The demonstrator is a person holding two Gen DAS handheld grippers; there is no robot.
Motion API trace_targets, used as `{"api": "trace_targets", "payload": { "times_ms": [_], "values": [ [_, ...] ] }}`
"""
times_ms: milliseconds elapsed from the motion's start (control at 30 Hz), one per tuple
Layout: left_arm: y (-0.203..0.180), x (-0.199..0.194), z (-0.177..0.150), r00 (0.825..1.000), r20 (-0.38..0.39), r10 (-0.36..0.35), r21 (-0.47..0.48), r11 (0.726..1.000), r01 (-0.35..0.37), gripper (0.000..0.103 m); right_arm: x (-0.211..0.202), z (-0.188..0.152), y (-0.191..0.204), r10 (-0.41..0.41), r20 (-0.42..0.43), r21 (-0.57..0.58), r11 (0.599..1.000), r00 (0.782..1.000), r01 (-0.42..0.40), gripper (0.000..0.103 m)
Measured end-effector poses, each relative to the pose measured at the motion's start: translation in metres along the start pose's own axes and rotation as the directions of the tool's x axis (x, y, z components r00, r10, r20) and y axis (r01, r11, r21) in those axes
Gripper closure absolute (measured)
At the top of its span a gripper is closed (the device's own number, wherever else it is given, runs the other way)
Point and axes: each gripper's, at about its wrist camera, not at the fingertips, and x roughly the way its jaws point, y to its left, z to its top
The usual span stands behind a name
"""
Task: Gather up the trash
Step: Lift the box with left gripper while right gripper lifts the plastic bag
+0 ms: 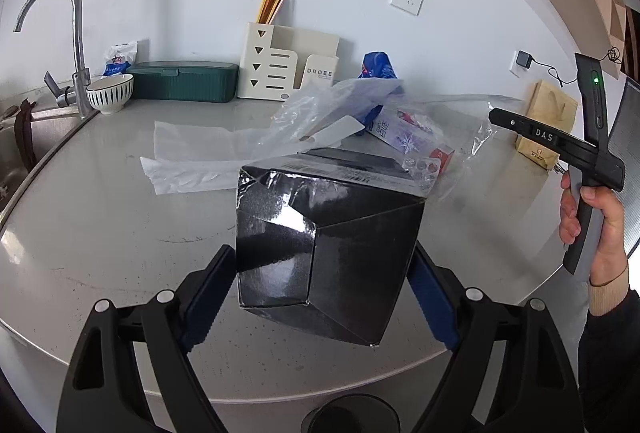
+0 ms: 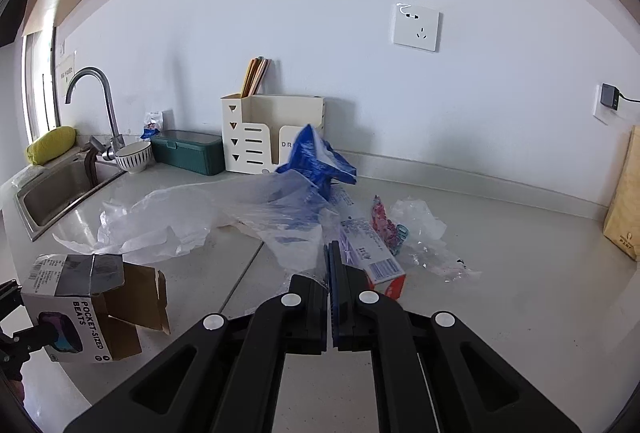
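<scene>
Each tool (image 2: 333, 265) has black angular linkage arms with silver round pivot caps and blue ribbed pads (image 1: 208, 297) (one handle reads "DAS"). The person wears a dark sleeve (image 1: 612, 353) over a beige ribbed cuff (image 1: 610, 291).

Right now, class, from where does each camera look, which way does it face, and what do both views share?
Left wrist: sits behind the left gripper, faces counter and wall; jaws clamp the black box; right hand shows.
Right wrist: sits behind the right gripper, faces the same wall; jaws shut on clear plastic film.
Shared: faucet, bowl, green box, cream rack, black box.
</scene>
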Motion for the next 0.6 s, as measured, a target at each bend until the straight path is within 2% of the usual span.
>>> {"api": "trace_targets", "payload": {
  "times_ms": [167,600],
  "values": [
    [-0.004,-0.011,-0.002,0.999,0.027,-0.023,-0.011,1.000,0.023,0.019,-0.014,0.000,-0.007,-0.031,0.027,0.003,1.000,0.999,0.031,0.097],
    [-0.015,-0.026,0.002,0.998,0.050,-0.040,-0.018,0.999,0.041,0.020,-0.046,0.009,-0.025,-0.051,0.074,0.040,0.998,0.996,0.048,0.097]
  ]
}}
